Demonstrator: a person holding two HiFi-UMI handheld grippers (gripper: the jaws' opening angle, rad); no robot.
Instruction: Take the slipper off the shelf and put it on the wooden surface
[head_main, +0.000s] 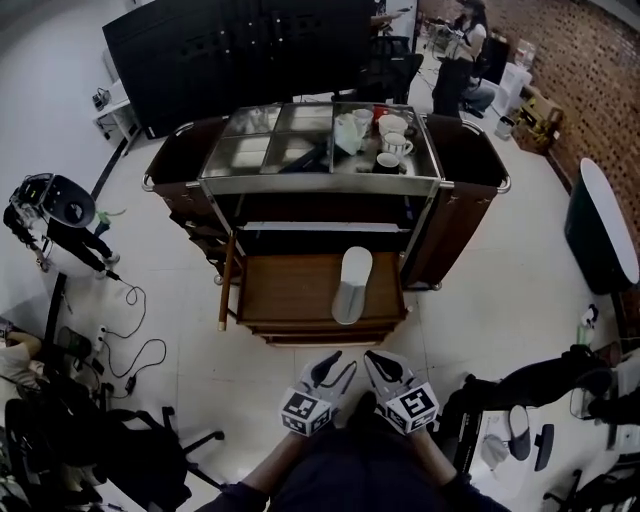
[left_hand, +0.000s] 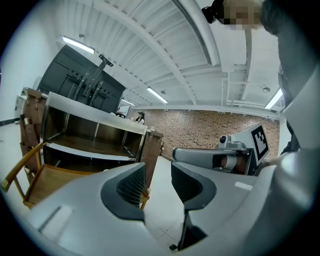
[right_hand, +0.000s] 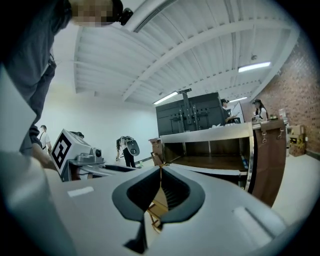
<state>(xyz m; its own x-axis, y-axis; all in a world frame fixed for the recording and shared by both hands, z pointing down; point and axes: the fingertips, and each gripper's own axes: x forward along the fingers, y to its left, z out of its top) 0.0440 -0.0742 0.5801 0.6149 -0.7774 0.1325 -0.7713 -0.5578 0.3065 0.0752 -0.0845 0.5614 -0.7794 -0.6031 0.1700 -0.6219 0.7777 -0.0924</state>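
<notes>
A white slipper (head_main: 352, 283) lies lengthwise on the wooden surface (head_main: 290, 292) at the front of the service cart, below the cart's shelf (head_main: 320, 229). Both grippers hang close to the person's body, in front of the cart and apart from the slipper. My left gripper (head_main: 339, 365) is open, with a clear gap between its jaws and nothing in it; the left gripper view shows the same gap in my left gripper (left_hand: 157, 176), with the wooden surface (left_hand: 52, 181) off to the left. My right gripper (head_main: 378, 361) is shut and empty; its tips meet (right_hand: 160, 171).
The cart's steel top (head_main: 290, 150) carries several cups (head_main: 392, 137). Brown bags hang at both cart sides. A black cabinet (head_main: 240, 50) stands behind. Cables (head_main: 132, 345) and dark equipment lie on the floor at left, chair bases at right. People stand at the back right.
</notes>
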